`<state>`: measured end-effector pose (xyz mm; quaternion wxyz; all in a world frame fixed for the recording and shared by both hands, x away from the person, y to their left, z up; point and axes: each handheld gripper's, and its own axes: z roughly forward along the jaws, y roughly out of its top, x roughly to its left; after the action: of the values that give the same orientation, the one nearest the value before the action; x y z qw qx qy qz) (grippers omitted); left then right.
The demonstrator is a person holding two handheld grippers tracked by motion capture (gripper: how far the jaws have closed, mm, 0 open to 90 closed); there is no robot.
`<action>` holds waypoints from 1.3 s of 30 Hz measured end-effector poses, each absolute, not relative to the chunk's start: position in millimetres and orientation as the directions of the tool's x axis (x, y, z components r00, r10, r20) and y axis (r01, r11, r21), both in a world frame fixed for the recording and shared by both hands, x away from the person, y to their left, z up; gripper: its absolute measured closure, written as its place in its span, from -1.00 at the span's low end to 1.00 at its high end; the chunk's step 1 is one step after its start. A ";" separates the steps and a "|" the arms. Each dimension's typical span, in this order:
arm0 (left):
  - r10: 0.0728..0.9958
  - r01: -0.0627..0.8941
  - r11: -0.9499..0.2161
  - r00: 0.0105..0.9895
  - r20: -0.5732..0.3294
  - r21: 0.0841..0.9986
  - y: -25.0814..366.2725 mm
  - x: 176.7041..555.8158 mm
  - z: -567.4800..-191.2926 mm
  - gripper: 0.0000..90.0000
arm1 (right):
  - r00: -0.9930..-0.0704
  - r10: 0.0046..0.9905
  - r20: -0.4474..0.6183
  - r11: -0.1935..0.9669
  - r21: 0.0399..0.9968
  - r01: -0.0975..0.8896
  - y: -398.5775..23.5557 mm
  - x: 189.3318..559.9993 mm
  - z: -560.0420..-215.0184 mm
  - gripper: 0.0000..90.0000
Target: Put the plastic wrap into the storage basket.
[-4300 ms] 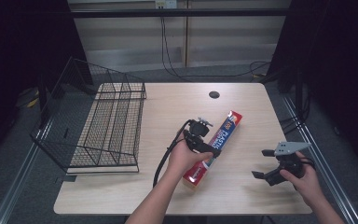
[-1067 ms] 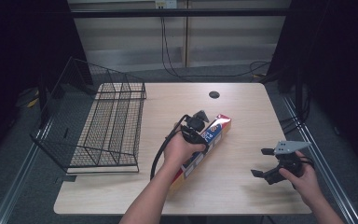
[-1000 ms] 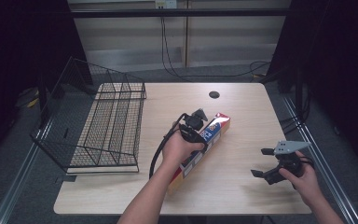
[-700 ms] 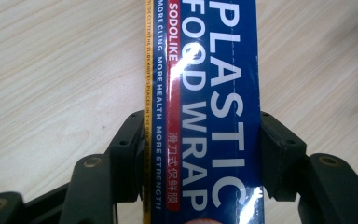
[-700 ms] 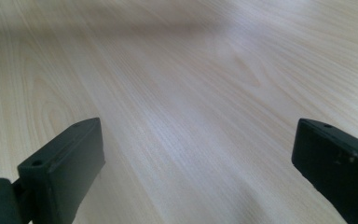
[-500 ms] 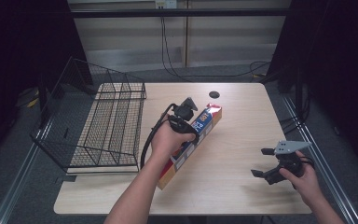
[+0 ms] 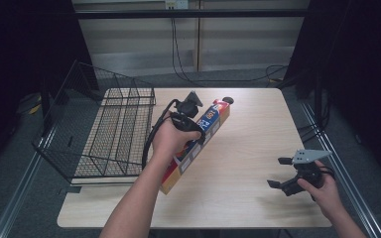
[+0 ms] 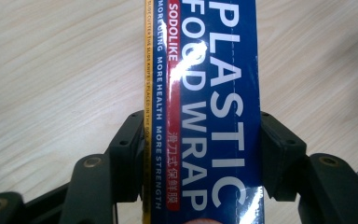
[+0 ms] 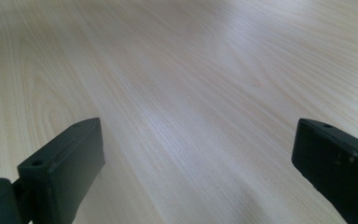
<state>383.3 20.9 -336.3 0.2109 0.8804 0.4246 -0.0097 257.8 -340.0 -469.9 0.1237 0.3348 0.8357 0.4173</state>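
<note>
Both jaws of my left gripper point(image 8: 200, 154) press against the long sides of a box of plastic food wrap point(image 8: 205, 107), so I have it clamped across its width; the blue face reads "PLASTIC FOOD WRAP", with a red strip and a yellow edge beside it. From the high view, my left hand point(image 7: 171, 139) sits at the centre of the frame with the box point(image 7: 198, 144) running on a slant from lower left toward upper right, its far end raised near a small dark disc point(image 7: 227, 100) on the table point(image 7: 258, 148). I cannot tell whether its lower end touches the wood. Just left of it stands a black wire basket point(image 7: 114, 129), taking up the left part of the tabletop. My right gripper point(image 7: 284, 173) is at the lower right of the frame, well apart from the box, jaws spread wide over bare wood, with nothing between them.
</note>
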 end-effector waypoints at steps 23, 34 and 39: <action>0.774 0.778 -0.514 0.602 -0.196 0.361 40.0 391.9 -305.5 -0.05 | -0.750 0.657 0.070 0.433 0.780 0.452 -339.0 257.7 -469.8 -0.95; 0.791 0.789 -0.492 0.581 -0.189 0.368 48.8 396.0 -293.9 -0.05 | -0.748 0.660 0.071 0.427 0.783 0.452 -339.5 257.9 -469.9 -0.95; 0.802 0.796 -0.486 0.570 -0.179 0.361 53.0 396.9 -287.8 -0.05 | -0.749 0.659 0.068 0.430 0.783 0.449 -339.1 257.9 -469.8 -0.95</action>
<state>396.9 53.0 -287.8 0.2059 0.8618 0.4635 0.0069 257.9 -339.1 -469.8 0.1254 0.3313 0.8362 0.4186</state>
